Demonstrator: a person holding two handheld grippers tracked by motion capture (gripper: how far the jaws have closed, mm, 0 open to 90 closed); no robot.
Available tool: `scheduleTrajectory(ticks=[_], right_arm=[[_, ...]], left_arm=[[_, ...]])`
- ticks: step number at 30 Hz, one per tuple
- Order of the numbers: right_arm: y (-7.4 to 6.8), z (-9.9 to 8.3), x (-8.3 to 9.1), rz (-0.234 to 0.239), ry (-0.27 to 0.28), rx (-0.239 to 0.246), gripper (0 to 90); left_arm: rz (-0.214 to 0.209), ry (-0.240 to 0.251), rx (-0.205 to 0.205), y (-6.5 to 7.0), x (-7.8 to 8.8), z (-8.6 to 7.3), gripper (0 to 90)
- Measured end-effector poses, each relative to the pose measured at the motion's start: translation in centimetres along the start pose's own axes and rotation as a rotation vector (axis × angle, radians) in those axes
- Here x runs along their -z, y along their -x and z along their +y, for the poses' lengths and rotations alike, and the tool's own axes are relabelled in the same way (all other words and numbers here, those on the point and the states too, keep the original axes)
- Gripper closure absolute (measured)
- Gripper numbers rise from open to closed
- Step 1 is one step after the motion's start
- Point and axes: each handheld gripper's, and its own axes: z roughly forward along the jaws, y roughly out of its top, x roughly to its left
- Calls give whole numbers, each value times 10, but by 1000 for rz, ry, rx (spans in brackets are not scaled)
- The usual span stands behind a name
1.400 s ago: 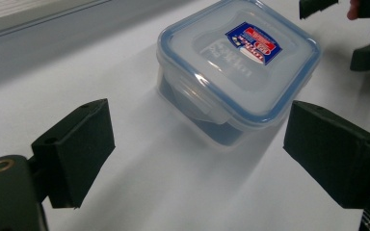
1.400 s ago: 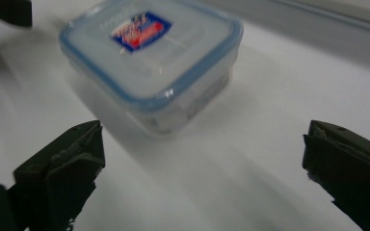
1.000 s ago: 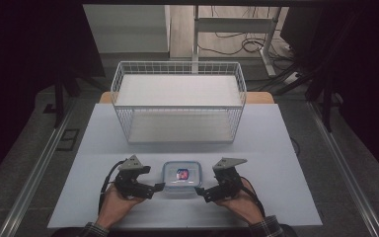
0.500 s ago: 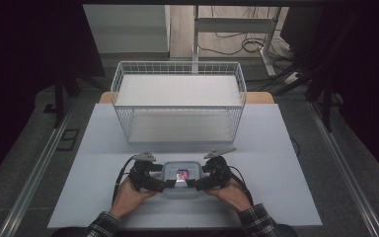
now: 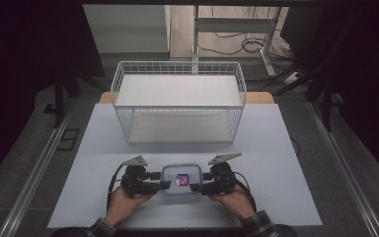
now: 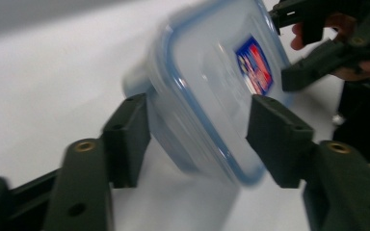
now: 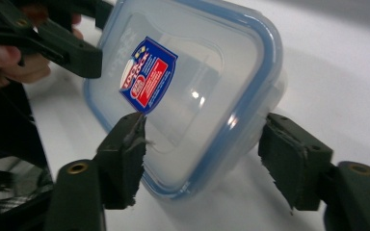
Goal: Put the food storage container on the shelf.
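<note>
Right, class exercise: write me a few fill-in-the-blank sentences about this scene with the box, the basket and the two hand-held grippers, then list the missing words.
1. The lid of the box has a rim coloured ____.
2. The wire basket stands ____ the box, farther from the person.
3. The left hand-held gripper and the right hand-held gripper flank the box from ____ ends.
4. The table under the box is coloured ____.

Missing words: blue; behind; opposite; white

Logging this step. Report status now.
Left gripper and right gripper open, flanking lidded container. Container on table. Wire basket beyond, apart.
</note>
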Motion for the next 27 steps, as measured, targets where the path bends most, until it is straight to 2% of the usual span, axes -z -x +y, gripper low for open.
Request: scheduleTrajectory(ticks=[4, 5, 7, 8, 15, 20, 21, 27], right_arm=[[3, -2, 5, 29, 6, -1, 430], [3, -2, 6, 32, 7, -2, 446], [6, -4, 10, 57, 15, -11, 495], [6, -4, 10, 57, 15, -11, 495], [16, -8, 13, 137, 27, -55, 547], [20, -9, 13, 167, 32, -81, 557], [20, -9, 13, 174, 33, -89, 560], [22, -9, 14, 190, 47, -110, 570]], left_arm=[[3, 4, -11, 2, 2, 0, 471], [-3, 7, -8, 1, 3, 0, 471], [-44, 21, 7, -2, 7, -3, 522], [-44, 21, 7, -2, 7, -3, 540], [-76, 31, 4, -5, 8, -5, 558], [-117, 47, 36, -13, 8, -7, 564], [-136, 50, 49, -15, 8, -7, 569], [-154, 55, 74, -19, 8, -7, 574]])
